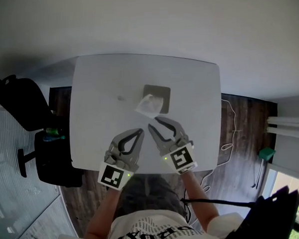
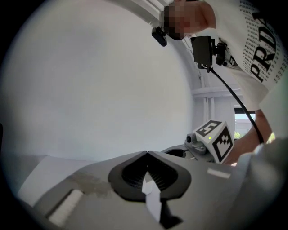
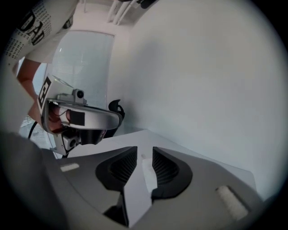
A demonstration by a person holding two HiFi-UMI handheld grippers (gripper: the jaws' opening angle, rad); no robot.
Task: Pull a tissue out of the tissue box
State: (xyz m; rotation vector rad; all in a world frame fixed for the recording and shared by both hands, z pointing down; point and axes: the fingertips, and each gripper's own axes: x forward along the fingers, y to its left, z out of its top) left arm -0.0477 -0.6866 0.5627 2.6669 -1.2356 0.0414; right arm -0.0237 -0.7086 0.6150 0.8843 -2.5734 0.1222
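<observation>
White table (image 1: 102,79) holds tissue box (image 1: 158,90); chair (image 1: 17,102) beside.

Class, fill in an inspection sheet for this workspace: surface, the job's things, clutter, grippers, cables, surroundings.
Surface: white table.
Job's things: tissue box near the table's middle, with a tissue sticking out of its top.
Clutter: one small spot left of the box, too small to identify.
Grippers: left gripper has its jaws together and is empty. Right gripper has its jaws apart and is empty. Both are on the near side of the box.
Cables: white cable on the floor right of the table; black cable at the person's waist.
Surroundings: black chair left of the table; wooden floor.
</observation>
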